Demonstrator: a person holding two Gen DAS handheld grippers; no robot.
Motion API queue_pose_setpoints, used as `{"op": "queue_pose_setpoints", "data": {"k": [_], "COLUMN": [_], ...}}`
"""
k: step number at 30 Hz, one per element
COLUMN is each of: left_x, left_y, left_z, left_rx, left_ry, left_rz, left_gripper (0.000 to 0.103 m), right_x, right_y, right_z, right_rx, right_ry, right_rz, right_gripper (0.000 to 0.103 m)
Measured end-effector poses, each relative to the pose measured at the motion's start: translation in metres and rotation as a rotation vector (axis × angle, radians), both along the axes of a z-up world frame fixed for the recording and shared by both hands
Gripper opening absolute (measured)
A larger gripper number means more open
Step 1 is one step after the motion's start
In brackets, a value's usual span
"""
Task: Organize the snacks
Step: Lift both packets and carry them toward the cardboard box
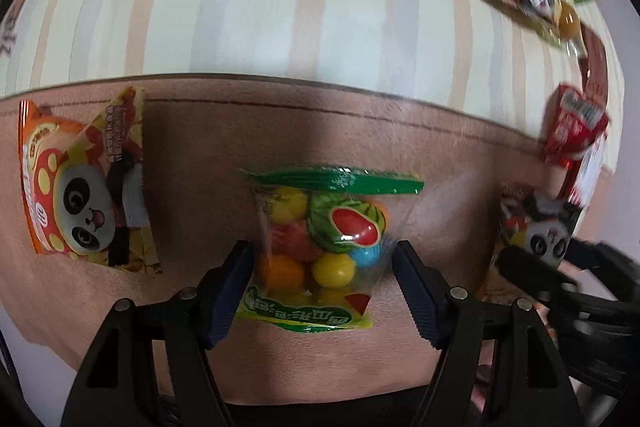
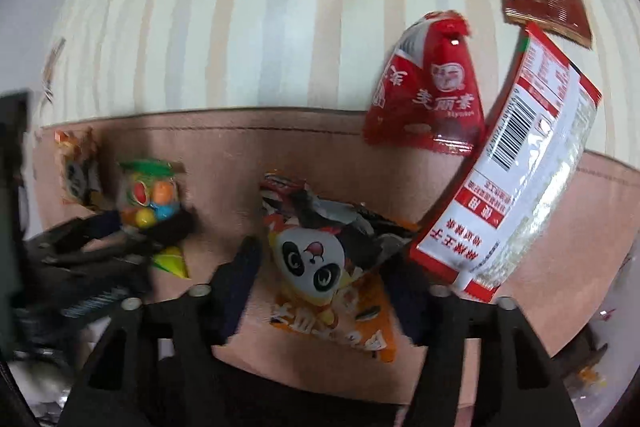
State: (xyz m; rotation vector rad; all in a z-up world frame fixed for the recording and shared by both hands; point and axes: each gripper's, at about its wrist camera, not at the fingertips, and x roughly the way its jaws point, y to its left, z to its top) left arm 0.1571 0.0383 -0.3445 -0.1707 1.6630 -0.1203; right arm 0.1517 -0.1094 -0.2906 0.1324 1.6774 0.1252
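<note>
Partly blurred panda packet (image 2: 320,267) between claw fingers (image 2: 240,279)

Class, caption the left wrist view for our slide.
Left gripper straddles a clear candy bag on the tan cloth.

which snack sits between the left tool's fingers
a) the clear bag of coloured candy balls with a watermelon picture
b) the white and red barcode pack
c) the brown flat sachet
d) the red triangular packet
a: in the left wrist view the candy bag with its watermelon picture and green top seal lies between the two fingers of the left tool, on the pink-brown cloth.
</note>
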Motion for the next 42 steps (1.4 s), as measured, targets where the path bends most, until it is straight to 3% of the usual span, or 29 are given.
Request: {"op": "queue_pose_setpoints", "data": {"k": [3, 4, 6, 15, 18, 22, 27, 34, 42], "left_x": [-0.005, -0.007, -0.014, -0.020, -0.015, -0.011, -0.017, -0.008, 0.050], "left_y": [-0.008, -0.012, -0.017, -0.036, -0.040, -0.032, -0.031, -0.037, -0.039], "left_z": [0.001, 0.002, 0.005, 0.000, 0.000, 0.003, 0.016, 0.069, 0.140], "left_rx": [0.019, 0.032, 0.068, 0.093, 0.095, 0.094, 0.067, 0.012, -0.085], "left_ry": [-0.024, -0.040, -0.060, -0.053, -0.057, -0.080, -0.097, -0.186, -0.292], "left_rz": [-0.012, -0.017, -0.043, -0.067, -0.056, -0.039, -0.032, -0.039, -0.027], "left_gripper": [0.068, 0.061, 0.056, 0.053, 0.053, 0.050, 0.050, 0.050, 0.050], "right_x": [-0.012, -0.015, -0.020, -0.014, -0.023, -0.036, -0.045, -0.037, 0.013], "right_y": [-0.016, -0.018, -0.021, -0.014, -0.007, -0.017, -0.029, -0.057, -0.078], "right_z": [-0.003, -0.008, -0.012, -0.032, -0.031, -0.021, 0.000, 0.058, 0.145], "right_rx": [0.052, 0.071, 0.068, -0.004, -0.026, -0.002, 0.045, 0.166, 0.250], "right_ry": [0.023, 0.035, 0.025, -0.033, -0.057, -0.097, -0.115, -0.187, -0.317], "right_rz": [-0.088, -0.118, -0.144, -0.132, -0.127, -0.146, -0.154, -0.161, -0.112], "right_gripper": [0.072, 0.072, 0.072, 0.071, 0.059, 0.050, 0.049, 0.048, 0.048]}}
